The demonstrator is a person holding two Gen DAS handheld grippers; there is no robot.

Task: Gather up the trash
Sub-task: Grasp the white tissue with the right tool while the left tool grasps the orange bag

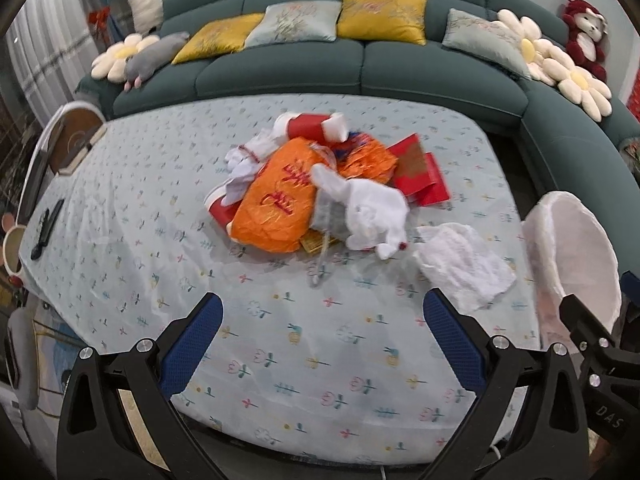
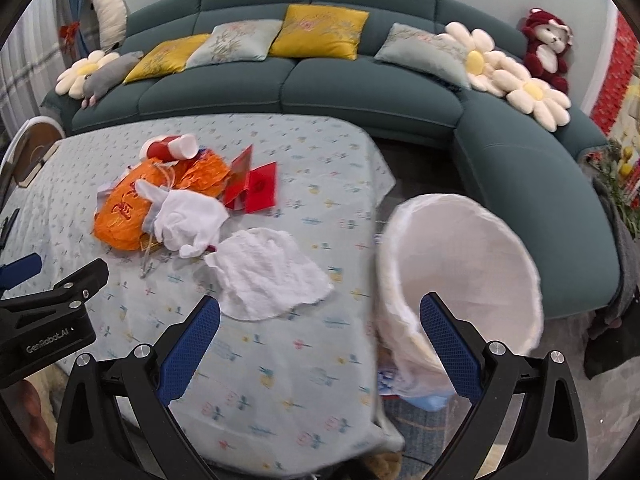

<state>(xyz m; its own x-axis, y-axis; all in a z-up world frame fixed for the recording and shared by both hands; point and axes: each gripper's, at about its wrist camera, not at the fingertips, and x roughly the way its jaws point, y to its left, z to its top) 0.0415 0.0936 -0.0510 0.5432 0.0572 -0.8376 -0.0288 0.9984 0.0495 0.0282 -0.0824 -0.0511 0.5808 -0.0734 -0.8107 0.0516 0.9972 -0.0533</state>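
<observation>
While both grippers hang short of the pile, nothing is collected yet: the left gripper (image 1: pixel 322 322) and right gripper (image 2: pixel 320 320) are spread wide and hold nothing. Trash heap (image 1: pixel 316 184) sits mid-table, a crumpled white tissue (image 2: pixel 268 272) lying just beside it, nearest the white-lined bin (image 2: pixel 460 264) off the table's right edge. Next, I'd judge, comes a reach and pinch. Plenty of bare tablecloth (image 1: pixel 312 360) in front; mind that table edge by the bin.
</observation>
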